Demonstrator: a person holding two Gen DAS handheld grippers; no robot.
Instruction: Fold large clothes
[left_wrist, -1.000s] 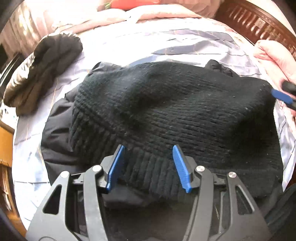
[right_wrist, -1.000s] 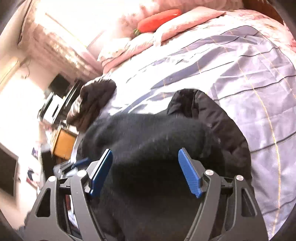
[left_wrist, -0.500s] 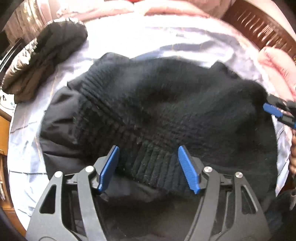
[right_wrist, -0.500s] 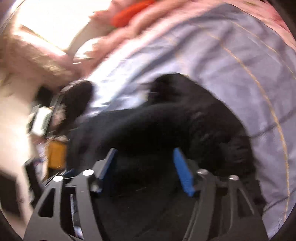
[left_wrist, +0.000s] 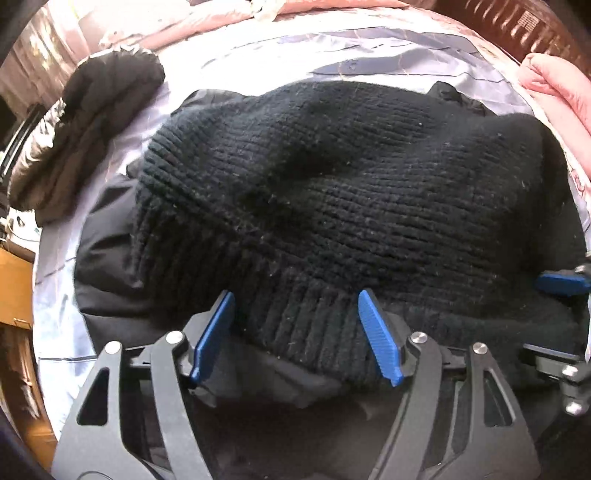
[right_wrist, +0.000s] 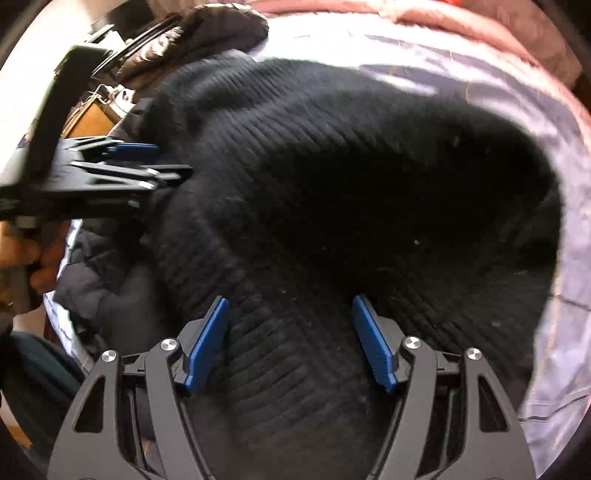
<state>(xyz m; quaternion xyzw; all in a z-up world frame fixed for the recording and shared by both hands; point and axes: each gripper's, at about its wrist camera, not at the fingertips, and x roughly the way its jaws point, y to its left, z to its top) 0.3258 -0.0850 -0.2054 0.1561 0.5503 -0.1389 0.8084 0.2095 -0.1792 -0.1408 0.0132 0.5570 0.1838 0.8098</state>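
**One black sweater on the bed, two grippers at its hem**

No brand or readable writing shows on any thing. One black knitted sweater (left_wrist: 351, 184) lies on the pale striped bed sheet (left_wrist: 258, 48), on top of one smooth dark garment (left_wrist: 107, 266), perhaps a jacket. One more dark padded jacket (left_wrist: 85, 125) lies apart at the left edge of the bed. Pink bedding (left_wrist: 554, 88) is at the right.

The left gripper (left_wrist: 295, 332) has its blue fingers wide apart, with the ribbed hem between them. The right gripper (right_wrist: 291, 339) is also spread wide over the ribbed hem, not clamping it.
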